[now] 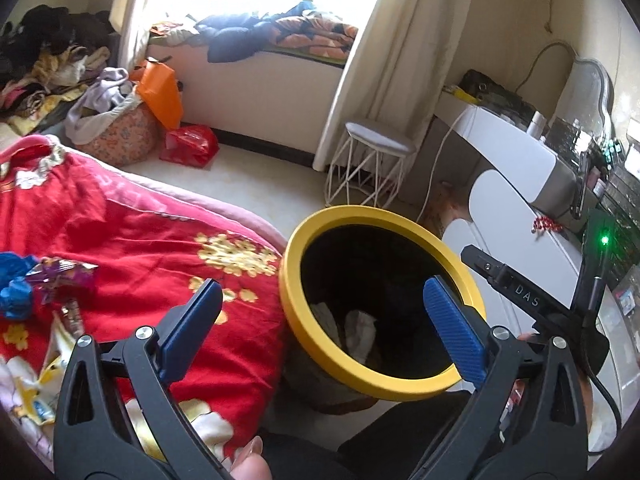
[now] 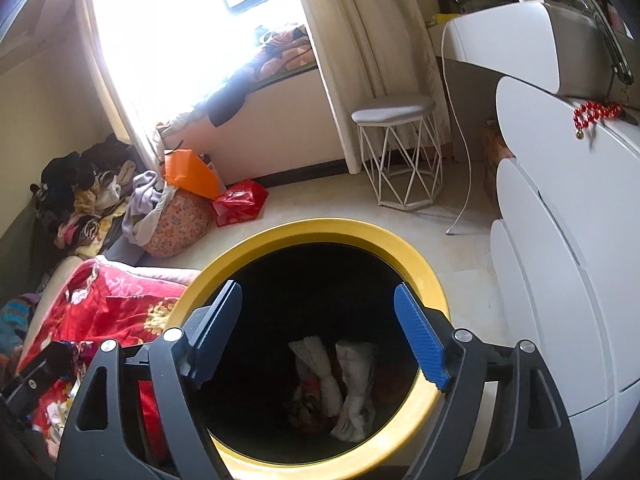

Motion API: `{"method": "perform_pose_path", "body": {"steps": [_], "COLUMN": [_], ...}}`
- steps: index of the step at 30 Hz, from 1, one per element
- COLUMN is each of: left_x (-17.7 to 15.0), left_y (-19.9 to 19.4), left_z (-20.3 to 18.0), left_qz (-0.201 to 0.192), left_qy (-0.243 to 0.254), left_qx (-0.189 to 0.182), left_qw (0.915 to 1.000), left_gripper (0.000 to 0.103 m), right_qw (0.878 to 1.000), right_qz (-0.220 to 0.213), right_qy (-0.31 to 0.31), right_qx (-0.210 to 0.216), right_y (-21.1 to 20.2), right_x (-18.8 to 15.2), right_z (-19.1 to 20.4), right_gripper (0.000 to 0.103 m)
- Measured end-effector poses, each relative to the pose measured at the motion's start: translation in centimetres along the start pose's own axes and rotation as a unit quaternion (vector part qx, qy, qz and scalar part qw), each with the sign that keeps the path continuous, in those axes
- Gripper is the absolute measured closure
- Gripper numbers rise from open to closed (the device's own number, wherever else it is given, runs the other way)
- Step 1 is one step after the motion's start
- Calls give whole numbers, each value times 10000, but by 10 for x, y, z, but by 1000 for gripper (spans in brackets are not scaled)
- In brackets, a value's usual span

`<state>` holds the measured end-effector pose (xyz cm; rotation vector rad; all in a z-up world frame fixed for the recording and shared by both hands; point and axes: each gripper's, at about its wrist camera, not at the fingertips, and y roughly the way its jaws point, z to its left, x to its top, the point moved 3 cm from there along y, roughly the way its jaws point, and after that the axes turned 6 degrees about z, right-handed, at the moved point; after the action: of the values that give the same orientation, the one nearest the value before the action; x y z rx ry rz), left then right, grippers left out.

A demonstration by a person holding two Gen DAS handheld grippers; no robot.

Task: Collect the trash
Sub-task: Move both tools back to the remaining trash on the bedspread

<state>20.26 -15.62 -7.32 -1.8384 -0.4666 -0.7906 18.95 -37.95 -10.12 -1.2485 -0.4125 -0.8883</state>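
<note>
- Partly done, by the look of it: crumpled white paper [image 2: 352, 392] and some reddish scraps already lying at the bottom of the yellow-rimmed bin [image 2: 432, 280], seen in the lower centre of the right wrist view
- Still to collect, at a guess: a shiny purple wrapper [image 1: 60, 280] and a crumpled blue wrapper [image 1: 14, 288] on the red quilt [image 1: 140, 240] of the bed, at the left edge of the left wrist view, well apart from the bin
- Possibly more scraps just below them, near the lower left of that view; too blurred to name
- Left gripper [image 1: 320, 320] with fingers spread wide and nothing between them, pointed at the gap between the bed edge and the bin rim
- Right gripper [image 2: 320, 332] likewise spread and empty, hanging right over the bin mouth and looking down into it
- Bin standing on the floor, touching or just beside the bed edge; cannot tell which
- Around, none of it in the way: a white wire stool [image 2: 396, 152] by the curtain in the upper centre, a white dresser [image 2: 560, 240] down the right side with red beads [image 2: 596, 114] on top, a red plastic bag [image 2: 240, 202] and an orange bag [image 2: 192, 178] beside a heap of clothes at centre left
- Unclear whether those bags count as trash
- Main snag for the next reach, as a judgement: soft quilt folds under light foil wrappers, easy to pinch cloth along with the wrapper
</note>
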Motion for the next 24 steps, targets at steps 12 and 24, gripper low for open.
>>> {"method": "perform_pose_path", "body": {"steps": [12, 24], "left_x": [-3, -2], "left_y": [-35, -65], "left_z": [20, 52], "left_qz": [-329, -569], "left_qy": [-136, -255], "left_qx": [213, 472], "left_qw": [9991, 9969], "left_gripper": [11, 11], "right_qw": [9988, 9920], "right_qz": [-167, -334], "right_qy": [-394, -1044], "right_qx": [231, 626], "right_y": [-18, -39], "right_x": [-7, -20], "right_z": [34, 91], "right_gripper": [23, 20]}}
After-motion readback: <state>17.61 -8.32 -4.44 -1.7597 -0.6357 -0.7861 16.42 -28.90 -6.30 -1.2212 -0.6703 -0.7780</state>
